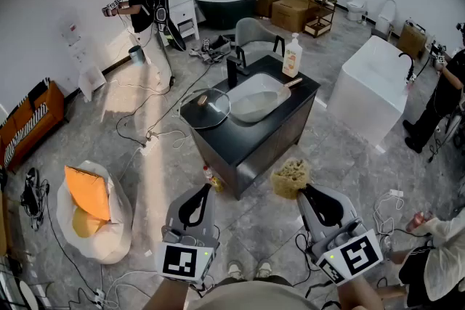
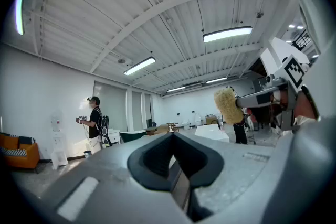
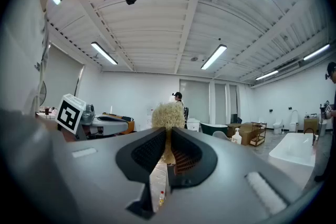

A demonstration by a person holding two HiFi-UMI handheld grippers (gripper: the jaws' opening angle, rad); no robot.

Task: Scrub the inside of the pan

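The pan [image 1: 206,109] sits on the left end of a black sink cabinet [image 1: 254,134], with a glass lid over it, well ahead of both grippers. My right gripper [image 1: 303,189] is shut on a tan, fuzzy scrub sponge [image 1: 290,177] that sticks out past its tips. The right gripper view shows the sponge [image 3: 168,114] pinched between the jaws of the right gripper [image 3: 168,138]. My left gripper [image 1: 197,195] is held low beside it, shut with nothing in it. In the left gripper view the left gripper [image 2: 172,138] has its jaws together, and the sponge [image 2: 227,105] hangs to the right.
A white basin [image 1: 256,98], a black faucet [image 1: 234,72] and a soap bottle [image 1: 292,56] are on the cabinet. A white tub [image 1: 370,87] stands to the right. Cables cross the floor; a white bag with an orange cushion [image 1: 87,194] lies left. People stand at back left [image 1: 142,0] and right [image 1: 445,94].
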